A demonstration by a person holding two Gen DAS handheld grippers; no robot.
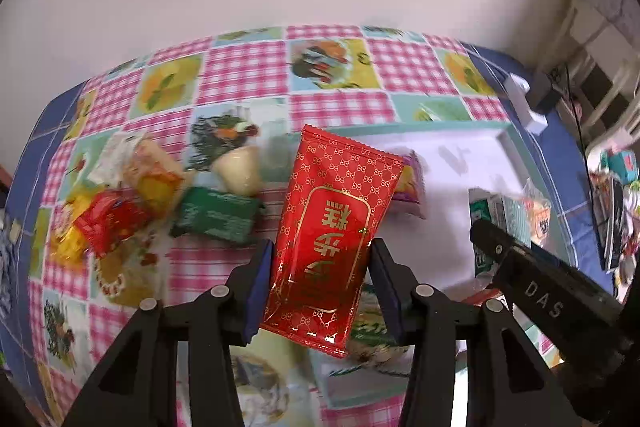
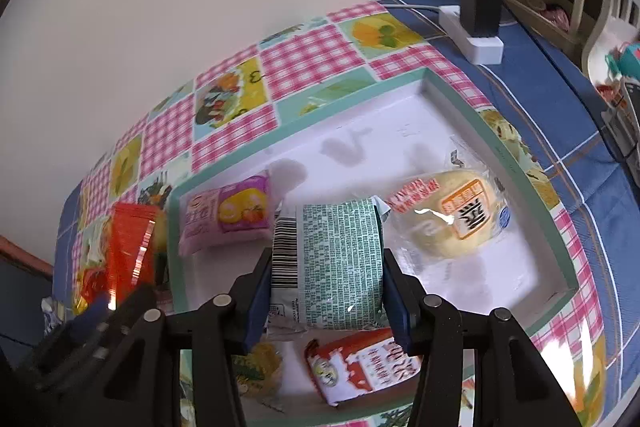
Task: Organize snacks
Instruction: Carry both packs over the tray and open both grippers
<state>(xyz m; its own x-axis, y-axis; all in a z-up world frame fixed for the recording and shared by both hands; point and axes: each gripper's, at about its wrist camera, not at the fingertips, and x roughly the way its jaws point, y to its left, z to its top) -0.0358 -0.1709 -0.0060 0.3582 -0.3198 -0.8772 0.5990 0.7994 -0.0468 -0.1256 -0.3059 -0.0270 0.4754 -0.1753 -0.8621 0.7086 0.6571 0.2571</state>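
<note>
Tools grip one packet each; three snacks in tray.

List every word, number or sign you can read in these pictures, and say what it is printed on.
"DAS": right gripper, on its body.
"3": tablecloth.
Red packet: gold Chinese characters, upside down, not surely read.
Green-print packet: barcode, text too small.
Other wrappers: blurred.

White floor is lying open in the tray's far half. Purple pack, bun and red-white pack are blocking the near half; the loose pile is crowding the cloth beside it.
</note>
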